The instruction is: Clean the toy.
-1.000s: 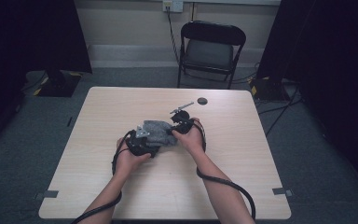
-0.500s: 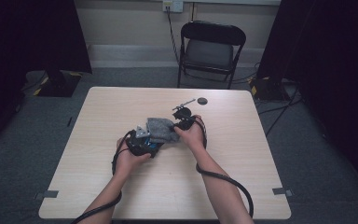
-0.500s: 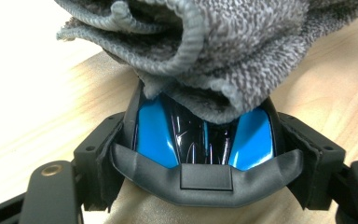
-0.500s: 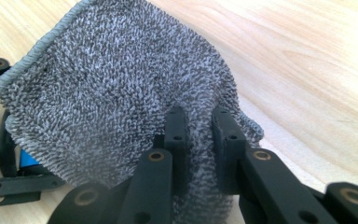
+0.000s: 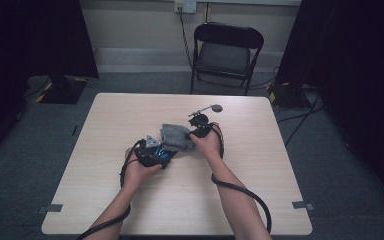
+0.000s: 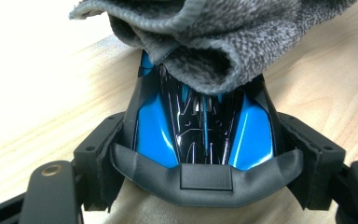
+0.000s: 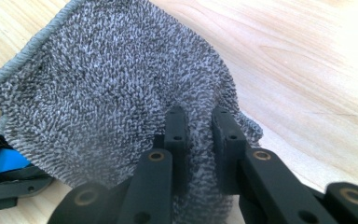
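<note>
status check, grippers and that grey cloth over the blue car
Left gripper clamped on glossy blue-and-black toy car. Right gripper pinching grey terry cloth, draped over car's front. Nothing blocking.

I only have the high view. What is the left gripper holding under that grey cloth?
Observer: The left gripper is clamped on a glossy blue and black object, held by both sides. It may be a toy car, but I cannot be sure.
Operator: Is the cloth touching it?
Observer: Yes. A folded edge of the grey cloth drapes over the object's far end.
Operator: How is the right gripper's hold?
Observer: The right gripper has its jaws shut on a bunched part of the cloth, above the wooden table.
</note>
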Available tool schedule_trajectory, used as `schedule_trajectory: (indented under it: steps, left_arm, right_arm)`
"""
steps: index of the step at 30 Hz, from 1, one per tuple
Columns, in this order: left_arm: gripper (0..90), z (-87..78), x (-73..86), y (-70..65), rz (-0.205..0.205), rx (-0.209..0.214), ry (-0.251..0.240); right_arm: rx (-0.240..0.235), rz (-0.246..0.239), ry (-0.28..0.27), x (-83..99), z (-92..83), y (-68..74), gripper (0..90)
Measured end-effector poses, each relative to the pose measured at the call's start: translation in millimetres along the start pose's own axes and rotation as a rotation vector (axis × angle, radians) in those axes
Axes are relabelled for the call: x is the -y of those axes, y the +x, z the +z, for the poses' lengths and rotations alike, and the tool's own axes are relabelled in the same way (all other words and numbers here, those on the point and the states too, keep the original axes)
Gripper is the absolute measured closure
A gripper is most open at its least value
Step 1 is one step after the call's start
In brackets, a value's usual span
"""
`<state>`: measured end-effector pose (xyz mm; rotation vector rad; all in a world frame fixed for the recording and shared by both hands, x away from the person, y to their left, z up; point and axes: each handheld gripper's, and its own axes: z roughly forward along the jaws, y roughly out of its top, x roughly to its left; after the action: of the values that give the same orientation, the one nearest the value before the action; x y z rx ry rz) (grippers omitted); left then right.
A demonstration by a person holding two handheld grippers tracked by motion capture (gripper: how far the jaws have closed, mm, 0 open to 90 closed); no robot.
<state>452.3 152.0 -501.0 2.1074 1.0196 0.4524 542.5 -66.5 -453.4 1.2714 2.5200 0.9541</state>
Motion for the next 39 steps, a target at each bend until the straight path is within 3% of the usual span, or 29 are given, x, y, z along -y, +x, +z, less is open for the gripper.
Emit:
schedule_trajectory:
  steps: [14, 17, 25, 39]
  left_arm:
    - [24.2, 0.0, 0.0, 0.0, 0.000, 0.000, 0.000]
    - [24.3, 0.0, 0.0, 0.0, -0.001, 0.001, 0.000]
    - [24.3, -0.1, 0.0, 0.0, 0.000, 0.001, 0.001]
    - [24.3, -0.1, 0.0, 0.0, 0.000, -0.001, 0.001]
  right_arm:
    - [0.041, 0.011, -0.004, 2.4, -2.1, -9.6, 78.2]
    - [0.084, 0.002, 0.008, 3.3, -3.6, -13.6, 78.2]
    - [0.096, 0.052, -0.009, 9.6, -11.9, -32.1, 78.2]
    - [0.110, 0.066, -0.005, 19.9, -17.8, -46.0, 78.2]
